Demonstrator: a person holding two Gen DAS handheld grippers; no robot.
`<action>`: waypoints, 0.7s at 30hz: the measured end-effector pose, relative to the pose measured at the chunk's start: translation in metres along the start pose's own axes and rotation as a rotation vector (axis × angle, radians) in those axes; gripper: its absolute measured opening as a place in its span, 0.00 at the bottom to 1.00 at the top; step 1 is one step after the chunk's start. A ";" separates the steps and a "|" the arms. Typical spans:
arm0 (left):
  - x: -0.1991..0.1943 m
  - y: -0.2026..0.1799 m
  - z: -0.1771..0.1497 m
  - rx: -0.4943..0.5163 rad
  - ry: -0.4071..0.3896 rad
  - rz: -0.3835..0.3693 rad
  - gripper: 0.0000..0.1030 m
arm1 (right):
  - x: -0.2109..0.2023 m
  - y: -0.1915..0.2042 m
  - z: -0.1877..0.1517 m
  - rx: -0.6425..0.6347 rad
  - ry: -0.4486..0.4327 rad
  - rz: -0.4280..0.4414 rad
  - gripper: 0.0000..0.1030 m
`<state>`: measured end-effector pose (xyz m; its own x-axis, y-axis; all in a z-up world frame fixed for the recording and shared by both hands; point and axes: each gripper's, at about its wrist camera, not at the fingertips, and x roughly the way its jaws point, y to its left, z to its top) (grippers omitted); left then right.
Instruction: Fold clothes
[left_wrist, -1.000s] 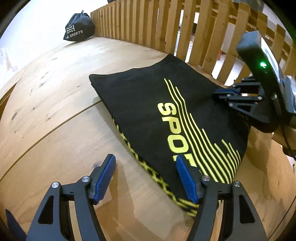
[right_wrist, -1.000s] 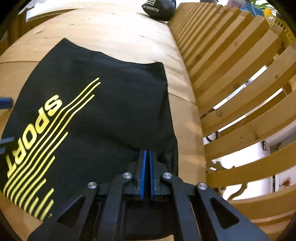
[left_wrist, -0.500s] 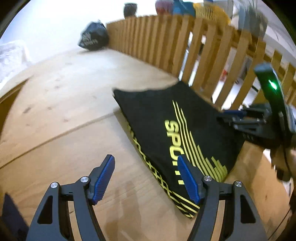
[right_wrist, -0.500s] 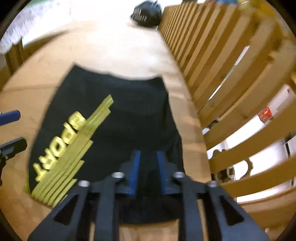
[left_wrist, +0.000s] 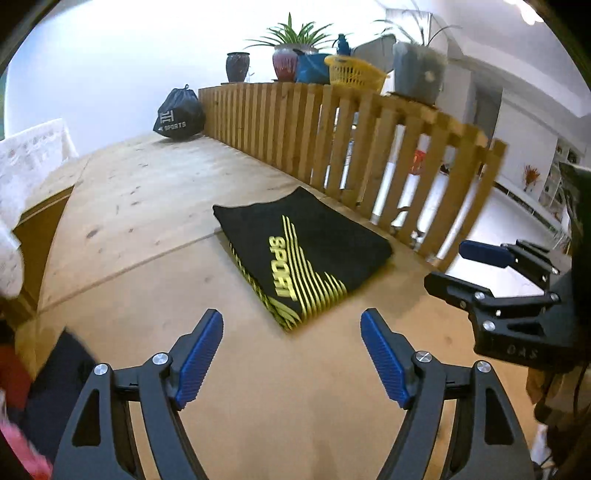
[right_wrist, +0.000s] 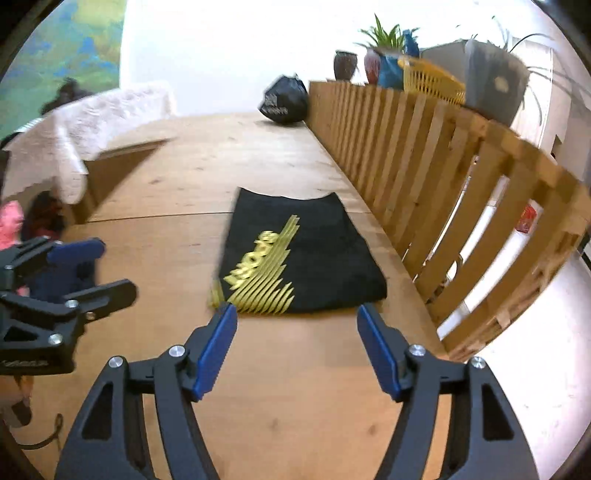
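Black drawstring bag (left_wrist: 180, 115) cinched shut; contents hidden.

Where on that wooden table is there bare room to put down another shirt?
Bare wood lies between the folded black shirt and the black sports bag, and left of the shirt toward the white cloth. The wooden fence crowds its right side.

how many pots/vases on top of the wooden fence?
3, though some may be hidden: a dark vase at the far end, a reddish plant pot next to it, and a grey planter nearest, past the yellow basket.
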<state>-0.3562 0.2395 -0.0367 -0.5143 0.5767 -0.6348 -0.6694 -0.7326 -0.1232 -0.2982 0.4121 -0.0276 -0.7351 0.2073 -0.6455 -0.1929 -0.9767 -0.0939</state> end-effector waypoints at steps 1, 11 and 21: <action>-0.016 -0.004 -0.008 0.001 -0.011 -0.009 0.74 | -0.015 0.005 -0.008 0.000 -0.006 0.000 0.69; -0.147 -0.058 -0.109 0.090 -0.028 0.057 0.75 | -0.131 0.064 -0.078 -0.011 -0.033 -0.006 0.71; -0.253 -0.092 -0.174 0.020 -0.085 0.115 0.77 | -0.221 0.095 -0.131 -0.005 -0.044 0.054 0.71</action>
<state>-0.0710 0.0986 0.0023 -0.6314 0.5183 -0.5768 -0.6132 -0.7890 -0.0377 -0.0689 0.2658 0.0074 -0.7726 0.1561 -0.6155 -0.1488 -0.9868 -0.0635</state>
